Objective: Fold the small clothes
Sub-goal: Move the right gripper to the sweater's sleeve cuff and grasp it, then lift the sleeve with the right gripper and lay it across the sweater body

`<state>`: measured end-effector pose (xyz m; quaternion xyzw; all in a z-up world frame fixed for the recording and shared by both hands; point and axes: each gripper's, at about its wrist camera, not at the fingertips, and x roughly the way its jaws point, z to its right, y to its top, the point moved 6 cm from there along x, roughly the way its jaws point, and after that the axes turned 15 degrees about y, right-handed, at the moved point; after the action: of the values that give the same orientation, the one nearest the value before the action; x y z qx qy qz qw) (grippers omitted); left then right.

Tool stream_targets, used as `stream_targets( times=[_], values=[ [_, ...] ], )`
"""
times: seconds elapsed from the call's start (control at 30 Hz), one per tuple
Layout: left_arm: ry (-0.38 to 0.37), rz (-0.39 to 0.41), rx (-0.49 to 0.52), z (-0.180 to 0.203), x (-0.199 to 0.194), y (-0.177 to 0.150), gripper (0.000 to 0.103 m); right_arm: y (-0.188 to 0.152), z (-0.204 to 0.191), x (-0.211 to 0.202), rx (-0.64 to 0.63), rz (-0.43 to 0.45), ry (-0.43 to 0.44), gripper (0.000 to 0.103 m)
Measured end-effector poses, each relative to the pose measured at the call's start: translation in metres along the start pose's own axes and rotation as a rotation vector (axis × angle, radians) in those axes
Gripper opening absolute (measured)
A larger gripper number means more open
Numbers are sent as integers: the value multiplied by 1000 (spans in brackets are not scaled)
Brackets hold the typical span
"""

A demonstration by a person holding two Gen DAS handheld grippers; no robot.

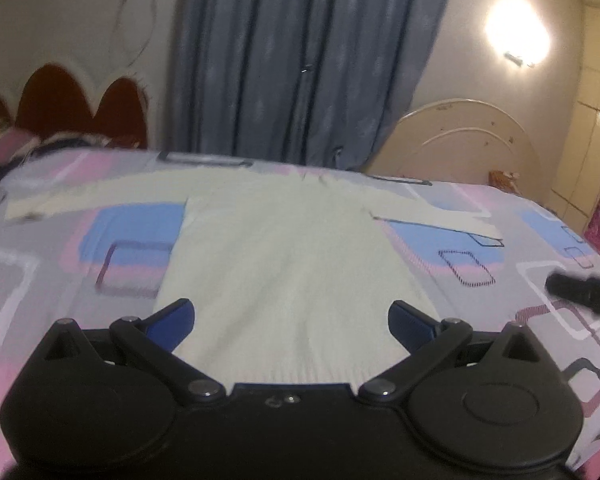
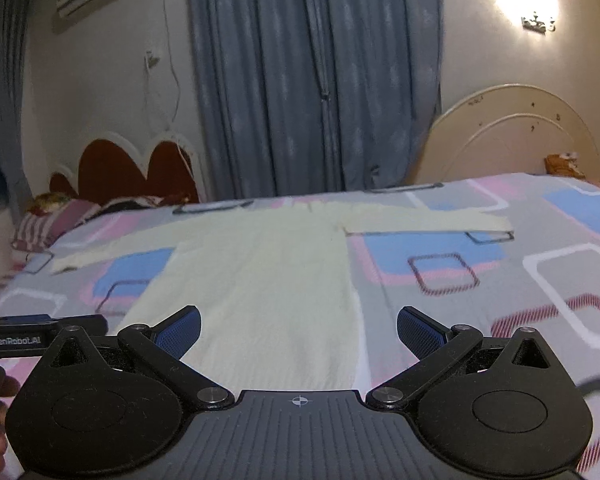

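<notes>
Now we see a cream-white knitted long-sleeved sweater (image 1: 284,256) lying flat on the bed sheet with pink, blue and grey squares (image 1: 52,280), with both sleeves stretched out to the sides and its neck pointing toward the blue-grey pleated curtain (image 1: 300,56). Our left gripper (image 1: 291,322) hovers above the hem of the sweater, its blue-padded fingers (image 1: 172,322) spread wide and holding nothing. Our right gripper (image 2: 299,330) is also above the hem, nearer to the sweater's right edge, and its jaws are wide apart and empty as well. In the left wrist view, a black part of the right gripper shows to the right of the sweater, blurred. Behind the sweater, left of the curtain, stands a dark red scalloped headboard (image 2: 128,172); to the right of the curtain stands a cream arched headboard (image 2: 512,136).
</notes>
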<state>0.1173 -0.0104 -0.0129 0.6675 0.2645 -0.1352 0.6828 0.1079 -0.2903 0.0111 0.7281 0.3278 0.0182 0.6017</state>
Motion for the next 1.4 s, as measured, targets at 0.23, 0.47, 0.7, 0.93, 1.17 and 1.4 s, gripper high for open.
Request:
stream_targets(
  times=[0.23,0.47,0.7,0.93,1.17,1.4],
  values=[
    [64,19,-7,14,63,41,101,49,78,44,64,94,-5,103],
    [203,-2,-4,28,150,66,86,85,185,110,118,131,-48,79],
    [256,-36,0,50,212,74,68,90,334,172,316,154,-176,70],
    [311,-98,33,58,239,65,74,65,452,206,546,134,-264,37],
    [338,-133,45,67,262,62,77,52,496,205,657,149,-273,37],
    [347,-125,51,70,272,70,80,66,486,205,550,137,-264,2]
  ],
)
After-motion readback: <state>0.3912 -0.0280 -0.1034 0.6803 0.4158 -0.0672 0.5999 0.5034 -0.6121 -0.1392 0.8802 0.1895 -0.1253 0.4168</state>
